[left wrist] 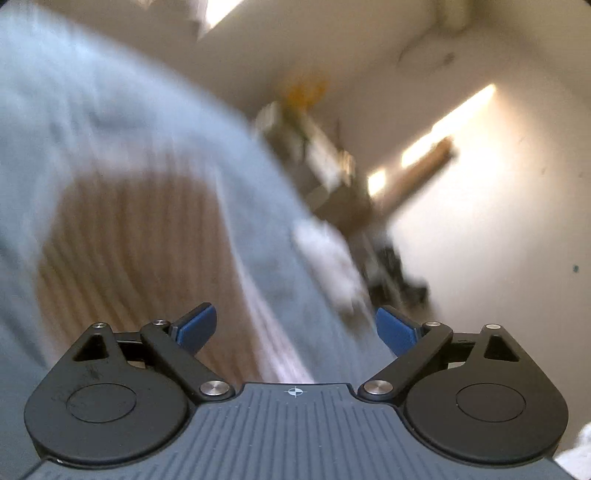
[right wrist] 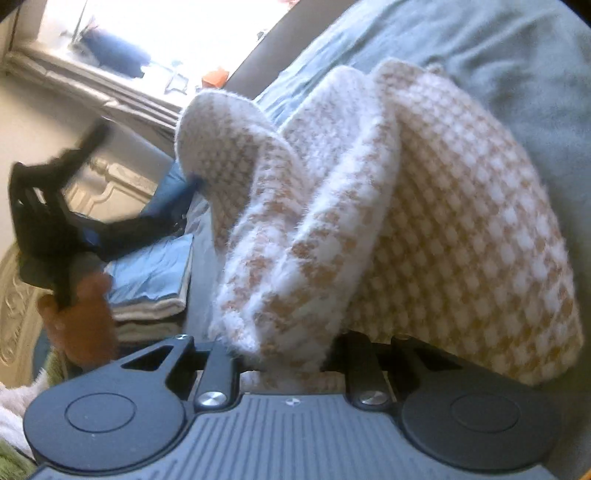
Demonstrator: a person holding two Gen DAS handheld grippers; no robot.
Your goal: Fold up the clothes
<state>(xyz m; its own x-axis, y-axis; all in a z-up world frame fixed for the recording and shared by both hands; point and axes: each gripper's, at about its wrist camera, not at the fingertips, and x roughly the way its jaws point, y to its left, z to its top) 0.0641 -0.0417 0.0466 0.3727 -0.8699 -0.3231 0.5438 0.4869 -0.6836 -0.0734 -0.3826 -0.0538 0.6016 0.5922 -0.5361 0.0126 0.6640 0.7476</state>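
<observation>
A fuzzy tan-and-white checked sweater (right wrist: 424,221) lies bunched on the blue-grey bed sheet (right wrist: 498,55). A thick fold of it runs down between the drawn-in jaws of my right gripper (right wrist: 291,362), whose fingertips are hidden under the knit; it is shut on that fold. In the left wrist view the picture is blurred: the sweater (left wrist: 129,240) shows as a tan striped patch on the sheet (left wrist: 55,110). My left gripper (left wrist: 295,326) stands wide open with nothing between its blue pads (left wrist: 195,326). From the right wrist view, a hand (right wrist: 85,314) holds the left gripper (right wrist: 136,162) beside the sweater's sleeve end.
A stack of folded clothes (right wrist: 155,280) lies at the left of the bed. Behind it are an ornate white panel (right wrist: 122,184) and a bright window (right wrist: 147,29). A white wall (left wrist: 498,221) and blurred furniture (left wrist: 332,173) lie beyond the bed.
</observation>
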